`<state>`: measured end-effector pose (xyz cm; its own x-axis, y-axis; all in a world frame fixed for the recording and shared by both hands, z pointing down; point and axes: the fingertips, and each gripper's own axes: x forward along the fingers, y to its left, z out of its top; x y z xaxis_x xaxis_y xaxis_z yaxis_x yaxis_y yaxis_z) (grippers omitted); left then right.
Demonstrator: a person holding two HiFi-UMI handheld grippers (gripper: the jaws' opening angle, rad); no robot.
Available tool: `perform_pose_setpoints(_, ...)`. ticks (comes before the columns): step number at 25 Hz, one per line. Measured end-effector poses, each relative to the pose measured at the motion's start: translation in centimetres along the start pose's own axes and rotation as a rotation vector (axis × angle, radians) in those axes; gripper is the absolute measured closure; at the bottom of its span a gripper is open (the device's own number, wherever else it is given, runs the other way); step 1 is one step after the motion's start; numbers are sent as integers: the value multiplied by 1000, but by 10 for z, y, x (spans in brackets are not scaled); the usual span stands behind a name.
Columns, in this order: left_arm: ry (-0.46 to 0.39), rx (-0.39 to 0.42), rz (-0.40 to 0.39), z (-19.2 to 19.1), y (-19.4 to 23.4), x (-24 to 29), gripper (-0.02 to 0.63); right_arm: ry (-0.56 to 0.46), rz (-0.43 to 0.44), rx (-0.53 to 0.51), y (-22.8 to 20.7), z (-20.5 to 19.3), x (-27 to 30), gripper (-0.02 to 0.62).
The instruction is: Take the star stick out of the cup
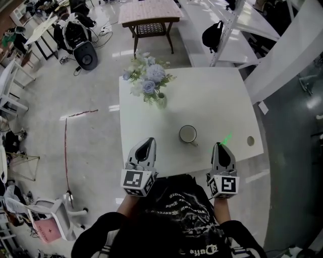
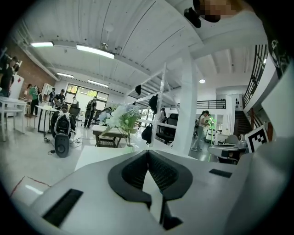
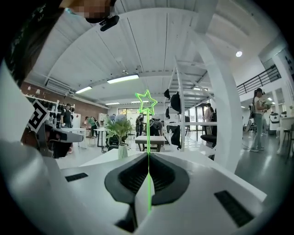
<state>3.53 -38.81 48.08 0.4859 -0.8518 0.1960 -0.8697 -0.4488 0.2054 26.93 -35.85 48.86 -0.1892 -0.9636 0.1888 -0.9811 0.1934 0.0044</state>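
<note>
Pinching the star stick [image 3: 148, 137] between its two pads, the right gripper [image 3: 148, 154] has its jaws drawn in narrow, the thin green shaft running straight up the seam where they meet. Star head [image 3: 146, 102] stands upright above the jaw tips, an outlined green star seen against the ceiling. From the head view the right gripper [image 1: 220, 146] sits over the near right part of the white table [image 1: 212, 101], with the stick showing as a short green streak [image 1: 226, 138] slanting away from the tips. Cup [image 1: 187, 134] stands on the table to the left of that streak, near it but apart; the stick is fully clear of the cup, its pale inside showing from above. Left gripper [image 1: 148, 142] is at the near left edge of the table, well left of the cup, pointing away from the person. Left gripper view: left gripper [image 2: 148, 152] jaws pressed together at the tips, nothing between the pads, only bare tabletop showing through the gap lower down. Bunch of pale blue and white flowers [image 1: 146, 78] in a small vase [image 1: 160, 101] stands at the far left of the table, beyond the cup; same flowers show ahead in the left gripper view [image 2: 121, 120] and the right gripper view [image 3: 118, 126]. Small round hole [image 1: 251, 140] lies near the table's right edge. Wooden side table [image 1: 149, 15] stands on the floor beyond the white one.
</note>
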Motion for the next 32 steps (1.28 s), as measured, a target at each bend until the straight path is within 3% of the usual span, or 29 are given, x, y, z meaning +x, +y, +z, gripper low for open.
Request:
perform_pose_setpoints(16,28,44,3,-6,-14,4,586,53,38,-34,-1,-9,6,584)
perform_pose_setpoints(21,28,111,-23,-8,-24,8,586,82,38,-56,-5,-11,8,584)
perform_pose_setpoints(32,48,101,-23,-16,-30,13,586,92,40,-64,-10,-12,8,584)
